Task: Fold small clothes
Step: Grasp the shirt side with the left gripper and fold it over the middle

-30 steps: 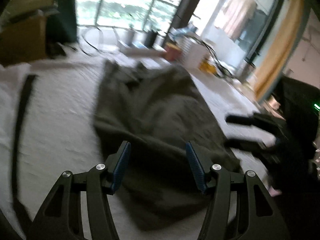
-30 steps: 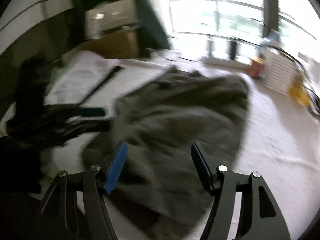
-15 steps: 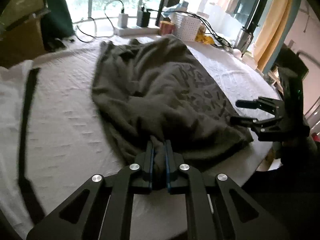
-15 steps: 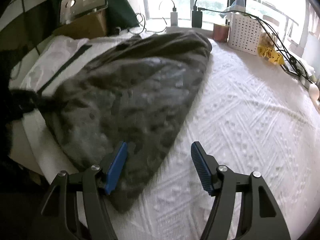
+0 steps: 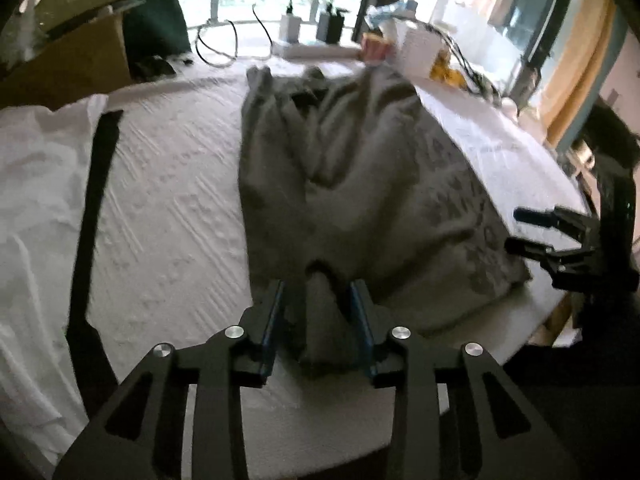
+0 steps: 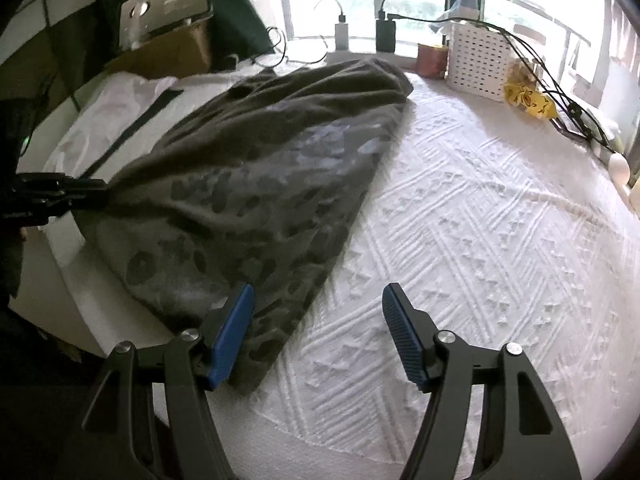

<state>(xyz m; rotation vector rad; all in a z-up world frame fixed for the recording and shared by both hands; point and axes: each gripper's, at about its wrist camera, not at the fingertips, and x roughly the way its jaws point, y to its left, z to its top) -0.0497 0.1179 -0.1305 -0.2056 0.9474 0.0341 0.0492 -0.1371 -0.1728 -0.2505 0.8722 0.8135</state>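
I have the olive-grey shirt (image 5: pixel 360 184) lying crumpled on the white textured bedspread (image 5: pixel 172 216), its printed side up and its near hem toward me. From the left wrist view, my left tool (image 5: pixel 318 320) sits at that near hem with a bunched ridge of the fabric standing between its blue pads (image 5: pixel 276 320). The jaws are opening right now; I see a sliver of gap on either side of the ridge, so the pads do not seem to be pressing on it, though the frame is blurred and I can't be fully sure.

My right tool (image 6: pixel 318 332) hovers at the shirt's other near corner with its jaws well apart. In the right wrist view its left pad lies over the edge of the patterned cloth, and the other pad is over bare bedspread; nothing is clamped. The same tool shows at the right edge of the left view (image 5: pixel 560 236), just beside the shirt's hem.

A white garment (image 5: pixel 36 184) with a dark strap (image 5: pixel 92 216) across it lies to the left of the shirt, apart from it. At the far end of the bed, by the window, stand a white perforated basket (image 6: pixel 478 60), a small reddish container (image 6: pixel 432 60) and a yellow packet (image 6: pixel 528 98), with chargers and cables (image 6: pixel 384 32) behind them. A cardboard box (image 6: pixel 176 52) sits at the far left.
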